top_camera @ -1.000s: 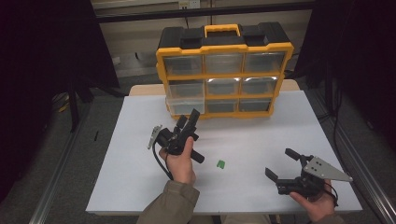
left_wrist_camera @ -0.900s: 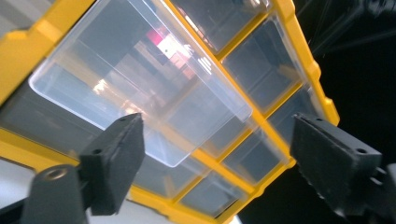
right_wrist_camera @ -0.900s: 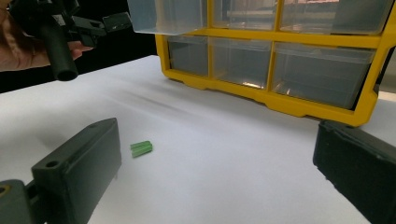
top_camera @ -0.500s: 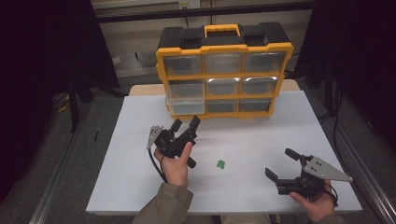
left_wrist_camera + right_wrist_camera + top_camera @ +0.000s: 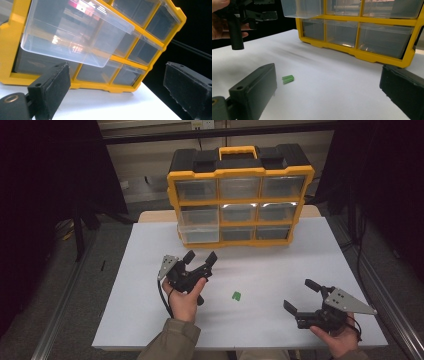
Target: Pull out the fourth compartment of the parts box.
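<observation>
A yellow and black organizer [image 5: 240, 170] with clear drawers stands at the back of the white table [image 5: 280, 265]. Its lower left drawer [image 5: 199, 234] is pulled out and juts toward me; in the left gripper view the drawer [image 5: 75, 37] hangs tilted over the frame. My left gripper [image 5: 200, 256] is in front of that drawer, a short way off. Its jaws have just been opening and have nothing between them. A small green piece [image 5: 236, 295] lies on the table between the hands. My right gripper [image 5: 300, 295] rests open at the front right and faces the green piece [image 5: 287, 79].
The organizer's other drawers [image 5: 384, 37] sit closed in their frame. The table edge [image 5: 240, 345] runs close to both forearms. Dark floor and metal rails [image 5: 65, 295] surround the table.
The left gripper has drawn back a little from the organizer, toward the left, and its jaws stand wider apart. The right gripper and the green piece have not moved.
</observation>
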The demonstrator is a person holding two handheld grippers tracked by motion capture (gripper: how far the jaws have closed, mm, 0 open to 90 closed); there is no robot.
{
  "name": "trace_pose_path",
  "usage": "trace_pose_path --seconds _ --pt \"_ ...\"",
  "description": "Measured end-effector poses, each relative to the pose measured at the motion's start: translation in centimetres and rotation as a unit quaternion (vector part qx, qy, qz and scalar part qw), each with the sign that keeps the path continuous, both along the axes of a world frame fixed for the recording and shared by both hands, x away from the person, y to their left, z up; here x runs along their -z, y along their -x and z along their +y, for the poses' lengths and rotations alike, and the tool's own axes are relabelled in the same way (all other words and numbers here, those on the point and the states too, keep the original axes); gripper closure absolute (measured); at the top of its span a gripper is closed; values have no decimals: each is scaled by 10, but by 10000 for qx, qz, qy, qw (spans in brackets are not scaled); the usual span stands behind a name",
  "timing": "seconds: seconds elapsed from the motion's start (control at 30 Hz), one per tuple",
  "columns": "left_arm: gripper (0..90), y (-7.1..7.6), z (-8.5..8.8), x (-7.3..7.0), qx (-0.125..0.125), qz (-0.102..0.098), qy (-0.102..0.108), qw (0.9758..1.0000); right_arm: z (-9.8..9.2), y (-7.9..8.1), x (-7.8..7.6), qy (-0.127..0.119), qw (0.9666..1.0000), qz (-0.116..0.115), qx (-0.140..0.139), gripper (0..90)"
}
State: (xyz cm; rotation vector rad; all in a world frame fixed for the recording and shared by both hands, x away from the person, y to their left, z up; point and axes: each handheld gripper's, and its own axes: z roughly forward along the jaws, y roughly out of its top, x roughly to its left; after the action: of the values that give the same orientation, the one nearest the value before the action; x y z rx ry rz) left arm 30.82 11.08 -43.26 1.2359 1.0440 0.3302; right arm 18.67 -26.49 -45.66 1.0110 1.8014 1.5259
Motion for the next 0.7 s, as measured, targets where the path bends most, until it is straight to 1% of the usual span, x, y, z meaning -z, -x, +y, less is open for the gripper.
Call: trace_pose_path --seconds 0.03,0.1,0.13,0.17,0.23,0.27,0.3,0.33,0.4,0.43,0.47,0.5,0.53,0.57,0.6,0.63,0.67,0.7 --pt "72 0 0 0 -3 30 16 10000 0 0 0 1 10000 -3 4 10" --pt "72 1 1 0 110 11 -95 9999 0 0 0 4 10000 0 3 10" --pt "72 2 0 -1 131 13 -76 9999 0 0 0 2 10000 4 3 10" --pt "72 2 1 -1 179 -10 -178 9997 0 0 0 5 10000 -1 4 10" --pt "72 3 0 -2 260 -31 -210 9994 0 0 0 12 10000 -3 13 10" --pt "72 3 1 -2 309 -71 -352 9989 0 0 0 10 10000 -3 12 10" --pt "73 3 0 -1 335 -73 -341 9988 0 0 0 15 10000 -8 14 10" --pt "73 3 0 -1 370 -91 -420 9984 0 0 0 14 10000 -6 15 10" --pt "73 3 0 0 480 -89 -507 9975 0 0 0 11 10000 2 11 10" --pt "73 3 -1 0 537 -83 -614 9966 0 0 0 13 10000 -8 10 10" --pt "73 3 -3 1 500 -68 -573 9971 0 0 0 15 10000 -8 10 10" --pt "74 3 -3 1 556 -74 -670 9962 0 0 0 10 10000 2 13 10" --pt "73 3 -4 2 672 -80 -696 9953 0 0 0 16 10000 -4 15 10" --pt "73 3 -5 2 713 -65 -766 9945 0 0 0 2 10000 -2 27 10" --pt "73 4 -6 3 753 -59 -790 9940 0 0 0 5 10000 -3 27 10" --pt "74 4 -6 3 823 -86 -940 9921 0 0 0 8 10000 -5 24 10" --pt "74 4 -8 4 835 -49 -971 9917 0 0 0 5 10000 -4 24 10" --pt "74 5 -10 5 927 -77 -994 9907 0 0 0 17 10000 2 13 10"
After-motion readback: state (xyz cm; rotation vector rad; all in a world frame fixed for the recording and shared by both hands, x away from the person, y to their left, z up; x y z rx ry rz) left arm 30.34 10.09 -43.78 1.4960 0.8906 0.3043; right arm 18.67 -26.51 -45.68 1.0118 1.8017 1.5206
